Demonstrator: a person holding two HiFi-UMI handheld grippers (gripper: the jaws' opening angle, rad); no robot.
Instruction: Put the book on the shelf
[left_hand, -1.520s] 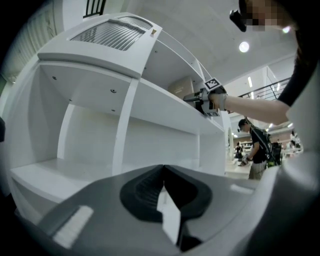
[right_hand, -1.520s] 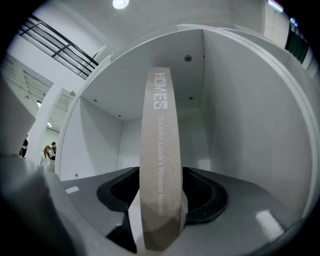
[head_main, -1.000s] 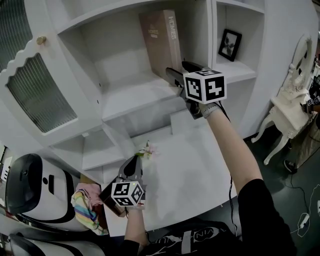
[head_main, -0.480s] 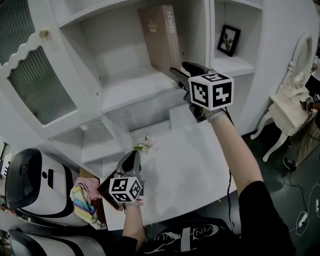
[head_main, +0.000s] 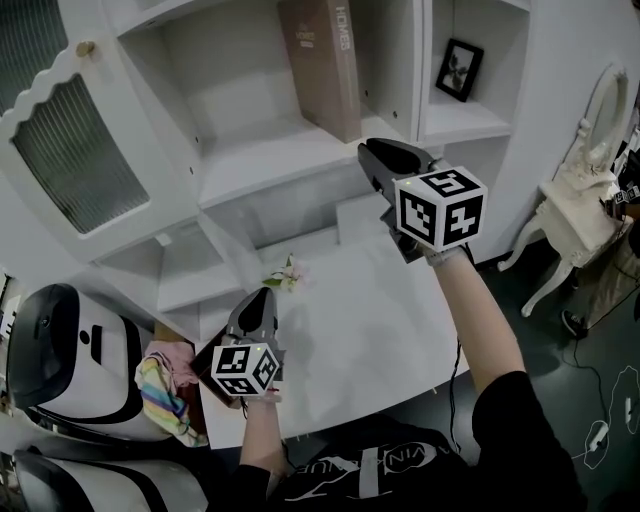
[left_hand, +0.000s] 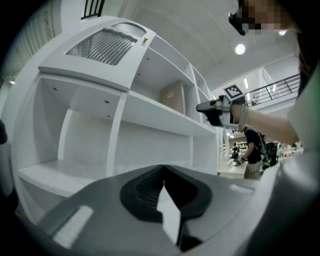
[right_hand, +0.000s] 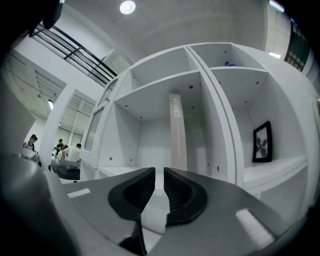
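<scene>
Head view: the white shelf unit (head_main: 250, 165) holds a tan book (head_main: 322, 62) in its middle compartment, at 12 o'clock. The book stands upright, long axis vertical, spine facing outward. A framed picture (head_main: 460, 68) sits in the neighbouring compartment at 2 o'clock. The right gripper (head_main: 375, 152) hangs just below the book, apart from it.

Left gripper view: the left gripper (left_hand: 162, 169) has its jaws together on nothing.

Right gripper view: the jaws have just been closing and stand a narrow gap apart, empty. The book's spine rises at 12 o'clock.

White table (head_main: 372, 305), ceiling lamp (right_hand: 127, 7), perhaps vanity (head_main: 585, 212).
</scene>
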